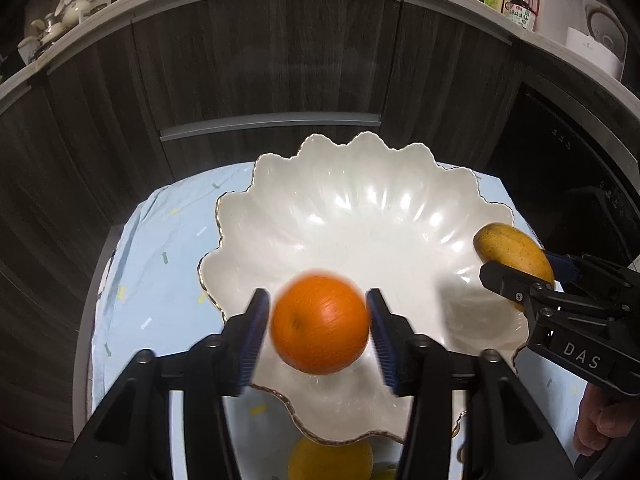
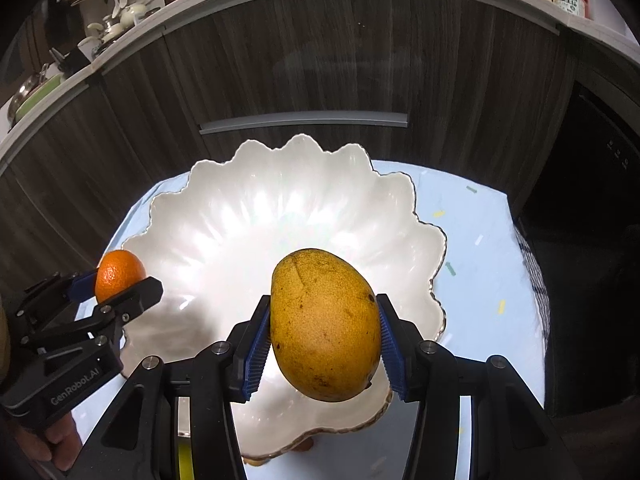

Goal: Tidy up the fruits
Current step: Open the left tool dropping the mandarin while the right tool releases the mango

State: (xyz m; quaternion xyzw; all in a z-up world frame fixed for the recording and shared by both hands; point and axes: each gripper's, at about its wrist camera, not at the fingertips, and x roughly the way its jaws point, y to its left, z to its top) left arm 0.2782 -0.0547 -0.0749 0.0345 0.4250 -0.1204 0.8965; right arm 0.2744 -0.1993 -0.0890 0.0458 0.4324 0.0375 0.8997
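Over white scalloped bowl (image 1: 360, 208) on pale blue tablecloth (image 1: 160, 240): left gripper (image 1: 318, 330) spread, orange (image 1: 320, 322) blurred between pads, small gaps both sides, not pinched. Right gripper (image 2: 324, 344) held mango (image 2: 325, 324) upright; left pad touched, right-side contact unclear. Writing read "DAS" on right gripper body, "GenRobot.AI" on left. Bottle labels on counter (image 1: 520, 12) too small to read.

The white scalloped bowl (image 1: 360, 216) lay bare and open from above. The orange (image 1: 320, 322) and mango (image 2: 325, 326) hung over its near rim. Dark cabinet fronts (image 1: 260, 72) closed off the space just beyond the table (image 2: 472, 240).
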